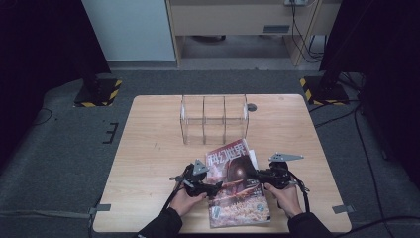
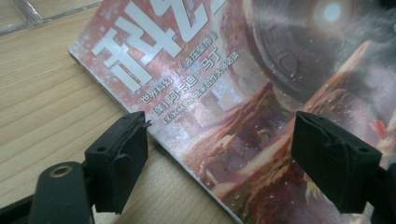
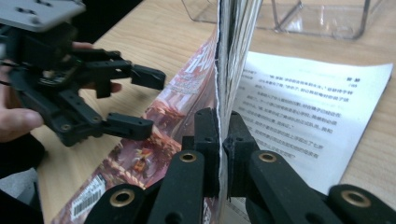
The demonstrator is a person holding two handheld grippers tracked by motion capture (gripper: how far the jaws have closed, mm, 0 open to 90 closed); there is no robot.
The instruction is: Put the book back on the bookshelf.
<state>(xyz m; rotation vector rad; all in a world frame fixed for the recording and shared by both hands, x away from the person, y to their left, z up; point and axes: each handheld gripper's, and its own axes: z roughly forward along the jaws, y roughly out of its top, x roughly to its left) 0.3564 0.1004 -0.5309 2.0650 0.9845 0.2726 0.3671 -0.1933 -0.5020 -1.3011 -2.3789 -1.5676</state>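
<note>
The magazine (image 1: 236, 183) was sitting near the front edge of the wooden table (image 1: 148, 148), a bit right of the middle, with a clear acrylic organizer (image 1: 214, 119) standing further back toward the far edge. The right gripper (image 3: 218, 140) had its 2 jaws pinched tight on the cover and what looked like some pages behind it, lifting that edge up so the printed text page (image 3: 299, 98) underneath showed. The left gripper (image 2: 219, 154) hung over the magazine's left edge with its jaws spread wide, gripping nothing, 1 jaw over bare wood and the other over the cover.

My guess was they wanted to lift the whole thing, maybe for the organizer. To do that well, I'd get the left jaws down around the spine edge and bite the full thickness before lifting, since the pinched part alone would just let the rest flop open.

The cover was glossy, with reddish art and big white characters, thin and floppy. The organizer had 3 slots with hard see-through walls. The table had a pale, matte wood grain.
</note>
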